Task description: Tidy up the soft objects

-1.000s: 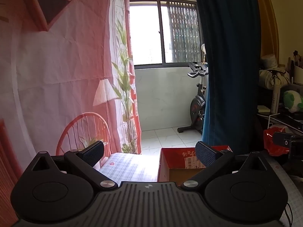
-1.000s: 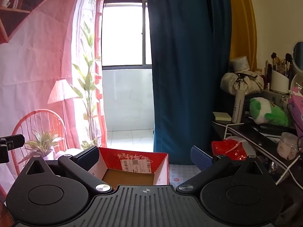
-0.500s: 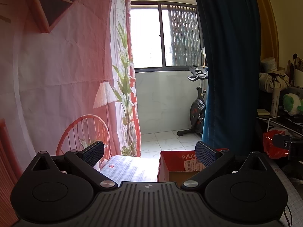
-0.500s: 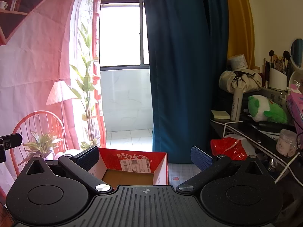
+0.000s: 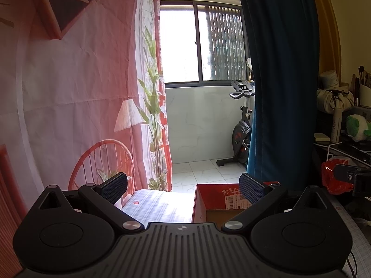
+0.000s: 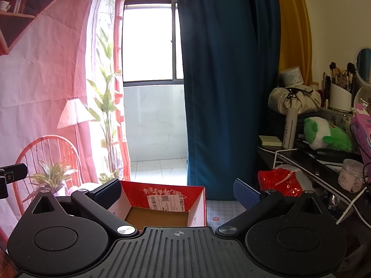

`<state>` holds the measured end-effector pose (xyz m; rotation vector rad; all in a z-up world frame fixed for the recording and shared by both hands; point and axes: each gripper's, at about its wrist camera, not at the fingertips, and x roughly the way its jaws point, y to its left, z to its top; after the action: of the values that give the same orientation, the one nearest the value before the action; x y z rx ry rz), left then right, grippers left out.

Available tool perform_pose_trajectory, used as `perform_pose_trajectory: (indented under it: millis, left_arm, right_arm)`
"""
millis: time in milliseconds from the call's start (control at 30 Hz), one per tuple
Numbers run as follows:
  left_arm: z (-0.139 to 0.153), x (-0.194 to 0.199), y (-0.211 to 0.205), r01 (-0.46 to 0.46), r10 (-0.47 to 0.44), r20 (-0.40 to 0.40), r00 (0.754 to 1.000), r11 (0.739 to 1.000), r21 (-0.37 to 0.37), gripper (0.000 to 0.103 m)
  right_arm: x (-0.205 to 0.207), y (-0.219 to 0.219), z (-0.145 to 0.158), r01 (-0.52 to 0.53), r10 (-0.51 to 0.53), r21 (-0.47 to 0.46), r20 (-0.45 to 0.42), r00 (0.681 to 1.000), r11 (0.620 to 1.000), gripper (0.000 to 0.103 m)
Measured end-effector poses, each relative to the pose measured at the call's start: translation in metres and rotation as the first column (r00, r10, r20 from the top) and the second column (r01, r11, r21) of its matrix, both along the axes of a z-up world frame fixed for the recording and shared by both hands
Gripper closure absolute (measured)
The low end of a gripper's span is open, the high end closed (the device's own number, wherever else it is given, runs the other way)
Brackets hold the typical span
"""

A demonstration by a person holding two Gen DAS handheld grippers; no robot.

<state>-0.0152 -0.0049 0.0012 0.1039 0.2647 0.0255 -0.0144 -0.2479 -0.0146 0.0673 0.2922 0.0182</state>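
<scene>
A red cardboard box (image 6: 162,199) stands open and empty on the checked tablecloth (image 5: 153,206); it also shows in the left wrist view (image 5: 215,199). My left gripper (image 5: 183,185) is open and empty, held above the table, left of the box. My right gripper (image 6: 177,191) is open and empty, just in front of the box. A green and white plush toy (image 6: 324,134) lies on the dark shelf at the right; it also shows in the left wrist view (image 5: 357,127). No soft object shows on the table.
A dark blue curtain (image 6: 222,81) hangs behind the box. A red plastic bag (image 6: 280,180) sits right of the table. The cluttered shelf (image 6: 313,155) holds a spray bottle, a jar and brushes. A pink printed backdrop (image 5: 69,81) hangs at the left. An exercise bike (image 5: 241,129) stands by the window.
Both grippers have tilted slightly upward, so the box sits lower in both views. Both stay open and empty.
</scene>
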Motion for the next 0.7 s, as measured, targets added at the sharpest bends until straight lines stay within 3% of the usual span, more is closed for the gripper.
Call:
perform_pose_trajectory:
  millis: [700]
  left_arm:
    - [-0.0026, 0.0006, -0.0009, 0.007, -0.007, -0.008, 1.000, 1.000, 0.001, 0.000]
  right_arm:
    - [-0.0004, -0.0007, -0.0002, 0.000, 0.000, 0.001, 0.000, 1.000, 1.000, 0.000]
